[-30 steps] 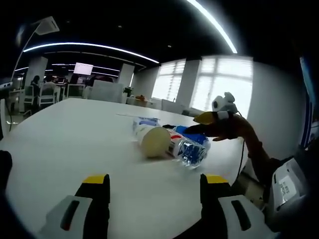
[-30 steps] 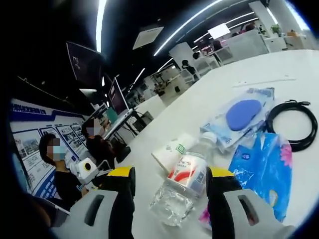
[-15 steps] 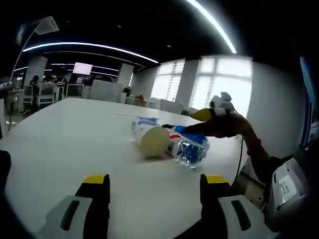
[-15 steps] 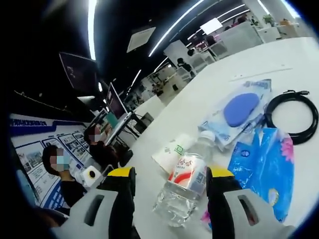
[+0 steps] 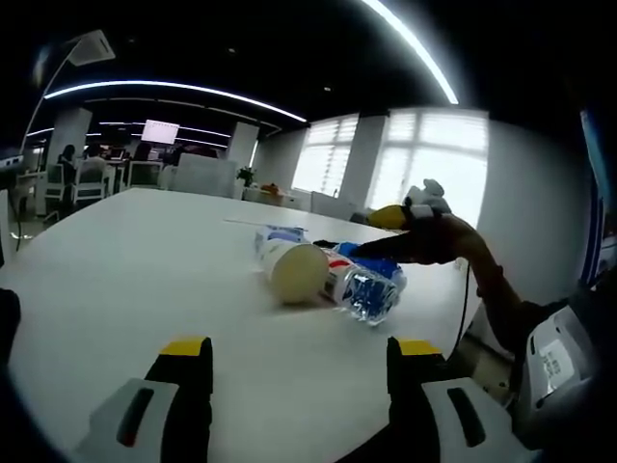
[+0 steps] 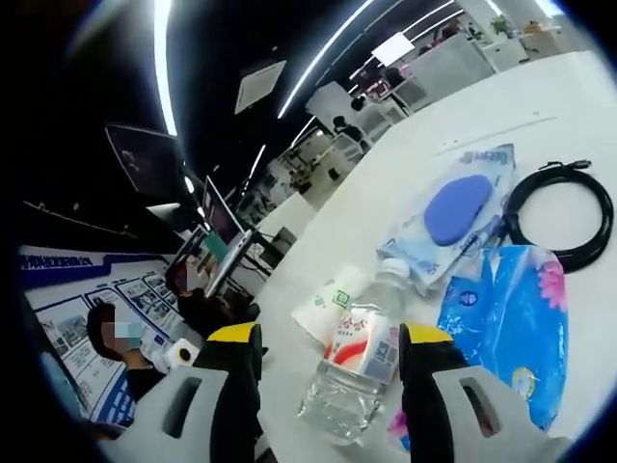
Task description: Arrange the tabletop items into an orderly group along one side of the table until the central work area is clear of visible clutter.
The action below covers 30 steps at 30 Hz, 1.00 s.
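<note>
On the white table [image 5: 145, 260] a paper cup [image 5: 297, 273] lies on its side with a clear plastic water bottle [image 5: 364, 286] beside it and a blue tissue pack [image 5: 374, 257] behind. My left gripper [image 5: 302, 359] hangs open, well short of them, holding nothing. My right gripper [image 5: 390, 220] comes in from the right above the pile. In the right gripper view my right gripper [image 6: 333, 340] is open, and the bottle [image 6: 359, 359] lies between its jaws, red label up. The cup [image 6: 328, 307] is left of it and the tissue pack [image 6: 506, 328] is right of it.
A clear pouch with a blue oval pad [image 6: 453, 210] and a coiled black cable [image 6: 564, 217] lie beyond the bottle. People sit by the table's far edge [image 6: 111, 333]. Desks, chairs and windows fill the background.
My right gripper has edged lower over the pile and tipped slightly, so the bottle sits a little more between its jaws. The left gripper and the items have not moved.
</note>
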Available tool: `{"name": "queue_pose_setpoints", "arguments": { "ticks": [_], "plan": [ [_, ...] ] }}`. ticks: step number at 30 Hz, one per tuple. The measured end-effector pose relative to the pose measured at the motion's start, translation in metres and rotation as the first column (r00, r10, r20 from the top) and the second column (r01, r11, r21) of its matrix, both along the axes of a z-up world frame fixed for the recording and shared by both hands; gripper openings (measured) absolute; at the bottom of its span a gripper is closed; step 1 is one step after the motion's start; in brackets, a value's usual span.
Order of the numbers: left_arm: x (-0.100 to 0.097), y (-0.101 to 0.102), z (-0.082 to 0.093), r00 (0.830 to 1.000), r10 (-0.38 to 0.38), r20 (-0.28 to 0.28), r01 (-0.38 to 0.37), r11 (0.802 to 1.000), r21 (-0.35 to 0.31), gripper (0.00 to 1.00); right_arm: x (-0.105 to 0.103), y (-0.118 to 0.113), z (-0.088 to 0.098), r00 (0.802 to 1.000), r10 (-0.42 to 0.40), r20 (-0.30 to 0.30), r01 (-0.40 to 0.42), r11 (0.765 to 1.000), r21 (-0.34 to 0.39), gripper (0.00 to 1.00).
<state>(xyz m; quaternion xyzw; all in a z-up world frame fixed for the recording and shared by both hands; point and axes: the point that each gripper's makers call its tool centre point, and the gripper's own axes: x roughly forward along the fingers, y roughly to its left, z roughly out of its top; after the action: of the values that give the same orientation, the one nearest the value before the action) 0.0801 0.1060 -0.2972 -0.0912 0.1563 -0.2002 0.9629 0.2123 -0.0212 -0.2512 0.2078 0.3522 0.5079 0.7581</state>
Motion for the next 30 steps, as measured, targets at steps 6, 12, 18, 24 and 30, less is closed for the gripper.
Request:
{"name": "queue_pose_setpoints", "arguments": {
  "ticks": [6, 12, 18, 24, 30],
  "plan": [
    [0.000, -0.002, 0.000, 1.000, -0.006, 0.000, 0.006, 1.000, 0.003, 0.73, 0.000, 0.001, -0.003, 1.000, -0.001, -0.008, 0.001, 1.000, -0.017, 0.55],
    [0.000, -0.002, 0.000, 1.000, -0.007, 0.001, 0.007, 1.000, 0.001, 0.73, 0.004, 0.002, -0.004, 1.000, 0.014, -0.016, -0.014, 0.999, -0.033, 0.54],
    [0.000, -0.001, 0.000, 1.000, -0.007, 0.001, 0.007, 1.000, -0.002, 0.73, 0.007, 0.004, -0.002, 1.000, 0.006, -0.030, -0.007, 1.000, -0.020, 0.54],
    [0.001, 0.002, 0.002, 1.000, -0.007, 0.008, 0.007, 1.000, -0.012, 0.73, 0.017, 0.005, 0.000, 0.998, -0.011, -0.055, 0.010, 1.000, -0.011, 0.53],
    [0.000, 0.002, 0.001, 1.000, -0.013, 0.004, 0.013, 1.000, -0.011, 0.73, 0.025, 0.006, 0.001, 0.998, 0.002, -0.069, -0.004, 1.000, -0.018, 0.52]
  ]
}}
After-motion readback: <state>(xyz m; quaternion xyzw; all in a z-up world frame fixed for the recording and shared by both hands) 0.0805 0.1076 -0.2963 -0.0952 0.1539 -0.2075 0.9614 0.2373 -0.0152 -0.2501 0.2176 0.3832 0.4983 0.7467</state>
